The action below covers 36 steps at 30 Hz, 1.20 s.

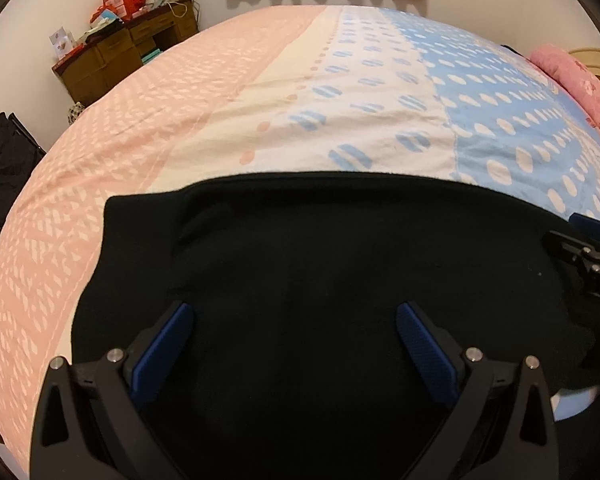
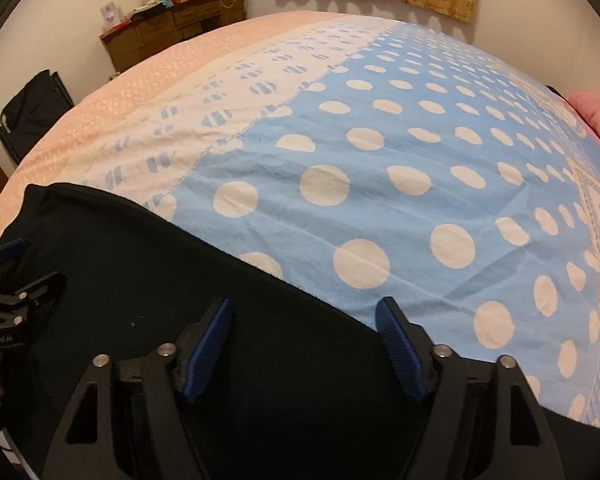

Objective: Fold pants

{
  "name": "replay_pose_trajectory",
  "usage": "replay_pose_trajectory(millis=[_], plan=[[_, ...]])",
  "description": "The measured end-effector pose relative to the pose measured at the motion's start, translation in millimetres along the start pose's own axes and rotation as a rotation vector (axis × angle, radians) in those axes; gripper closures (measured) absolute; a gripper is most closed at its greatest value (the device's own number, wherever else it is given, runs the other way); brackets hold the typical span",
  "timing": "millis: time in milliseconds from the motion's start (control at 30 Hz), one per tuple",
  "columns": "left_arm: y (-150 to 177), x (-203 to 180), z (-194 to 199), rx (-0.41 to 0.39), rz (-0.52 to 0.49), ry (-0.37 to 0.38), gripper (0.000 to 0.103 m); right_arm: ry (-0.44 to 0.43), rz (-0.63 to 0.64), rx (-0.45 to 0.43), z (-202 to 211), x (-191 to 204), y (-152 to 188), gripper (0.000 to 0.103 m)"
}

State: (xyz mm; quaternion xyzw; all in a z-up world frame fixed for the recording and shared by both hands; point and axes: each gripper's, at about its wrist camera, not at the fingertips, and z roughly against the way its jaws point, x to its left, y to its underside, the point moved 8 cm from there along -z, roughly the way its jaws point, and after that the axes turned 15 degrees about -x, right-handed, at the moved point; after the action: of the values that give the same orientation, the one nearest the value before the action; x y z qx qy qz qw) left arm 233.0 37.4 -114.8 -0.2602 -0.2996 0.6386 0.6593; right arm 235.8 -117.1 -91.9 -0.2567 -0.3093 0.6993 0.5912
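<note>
Lying flat: soft, matte black pants.

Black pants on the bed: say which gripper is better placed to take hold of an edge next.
Probably right. The right gripper stands open astride the far edge of the black pants, one finger over the bedsheet. The left gripper, also open, hangs over mid-cloth, no edge between its fingers.
</note>
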Motion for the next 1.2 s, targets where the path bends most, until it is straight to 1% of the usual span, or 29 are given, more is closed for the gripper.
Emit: replay_pose_trajectory(millis=[67, 100, 133, 167, 200, 233, 267, 333, 433, 500, 633, 700, 767, 833, 933, 1000, 1033, 1100, 1200], plan=[[-0.7, 0.0, -0.7, -0.005, 0.001, -0.001, 0.000, -0.036, 0.026, 0.005, 2.1, 9.3, -1.1, 0.060], [-0.8, 0.5, -0.8, -0.007, 0.002, -0.001, 0.000, -0.043, 0.040, 0.008, 3.5, 13.7, -1.1, 0.066], [-1.2, 0.8, -1.6, -0.009, 0.003, 0.000, 0.000, -0.037, 0.060, 0.011, 4.2, 17.6, -1.5, 0.078], [-2.5, 0.3, -3.3, -0.012, 0.005, -0.001, 0.000, -0.021, 0.078, 0.009, 5.7, 20.3, -1.3, 0.084], [-3.3, 0.0, -4.4, -0.015, 0.006, -0.001, 0.000, -0.004, 0.098, 0.006, 6.8, 22.5, -1.0, 0.086], [-3.6, -0.4, -4.4, -0.017, 0.006, -0.002, 0.000, 0.007, 0.113, -0.001, 9.2, 25.4, -0.6, 0.093], [-4.2, -1.0, -5.0, -0.020, 0.005, -0.002, 0.000, 0.014, 0.112, -0.007, 11.5, 25.8, -0.9, 0.096], [-5.0, -1.3, -5.9, -0.023, 0.001, 0.000, 0.000, 0.010, 0.082, -0.040, 22.9, 27.5, -3.9, 0.097], [-4.5, -0.3, -4.2, -0.011, 0.001, 0.010, 0.000, -0.012, 0.034, -0.114, 49.4, 31.1, -10.7, 0.097], [-2.6, 1.6, -1.8, 0.000, 0.013, 0.018, 0.000, -0.023, 0.034, -0.146, 66.9, 37.1, -11.0, 0.097], [0.7, 1.6, 2.3, 0.005, 0.011, 0.015, 0.000, -0.028, 0.058, -0.176, 90.3, 52.8, -0.3, 0.097], [3.2, 1.1, 5.5, 0.005, 0.004, 0.014, 0.000, -0.026, 0.058, -0.176, 96.6, 58.8, 11.6, 0.097], [6.6, 2.4, 11.9, 0.002, 0.007, 0.029, 0.000, -0.019, 0.050, -0.171, 99.2, 62.6, 26.2, 0.097], [9.5, 8.3, 23.6, -0.018, 0.042, 0.071, 0.000, -0.022, 0.031, -0.168, 101.6, 66.4, 39.3, 0.097], [10.8, 26.8, 43.1, -0.045, 0.152, 0.136, 0.000, -0.016, 0.019, -0.174, 102.8, 70.7, 51.9, 0.097], [5.0, 38.9, 49.4, -0.063, 0.209, 0.154, 0.000, -0.005, 0.028, -0.182, 103.0, 73.9, 56.3, 0.097], [0.6, 43.5, 50.4, -0.070, 0.229, 0.158, 0.000, -0.008, 0.029, -0.184, 103.7, 75.8, 58.3, 0.097], [-13.3, 51.3, 45.7, -0.056, 0.258, 0.142, 0.000, -0.009, 0.040, -0.184, 103.3, 78.6, 63.2, 0.097], [-36.4, 50.0, 34.5, -0.043, 0.308, 0.143, 0.000, -0.001, 0.056, -0.181, 99.4, 78.9, 70.1, 0.097]])
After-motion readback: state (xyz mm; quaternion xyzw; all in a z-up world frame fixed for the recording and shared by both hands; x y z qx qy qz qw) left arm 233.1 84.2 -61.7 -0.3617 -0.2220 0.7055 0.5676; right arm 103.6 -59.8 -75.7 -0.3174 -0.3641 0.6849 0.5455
